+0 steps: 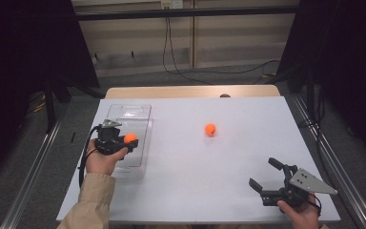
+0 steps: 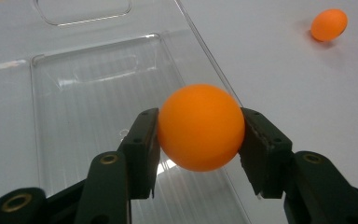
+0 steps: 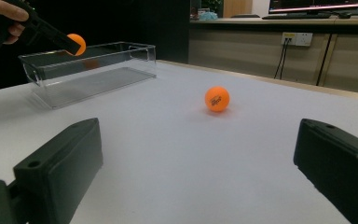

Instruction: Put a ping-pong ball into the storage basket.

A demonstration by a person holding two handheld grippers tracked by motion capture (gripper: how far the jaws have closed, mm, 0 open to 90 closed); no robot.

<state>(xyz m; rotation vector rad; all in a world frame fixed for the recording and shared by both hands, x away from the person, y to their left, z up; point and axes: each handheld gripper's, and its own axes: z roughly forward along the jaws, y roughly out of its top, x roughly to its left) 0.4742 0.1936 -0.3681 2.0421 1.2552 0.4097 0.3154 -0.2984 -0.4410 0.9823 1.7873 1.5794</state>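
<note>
A ball sits between the left gripper jaws, above the box; another ball lies on the table, far right.

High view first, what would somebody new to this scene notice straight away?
The bright orange ball clamped between the black jaws of the left gripper, held just above the clear plastic rectangular box at the table's left. A second orange ball lies alone mid-table on the white table surface. The right gripper waits near the front right, jaws wide apart with nothing between them.
</note>
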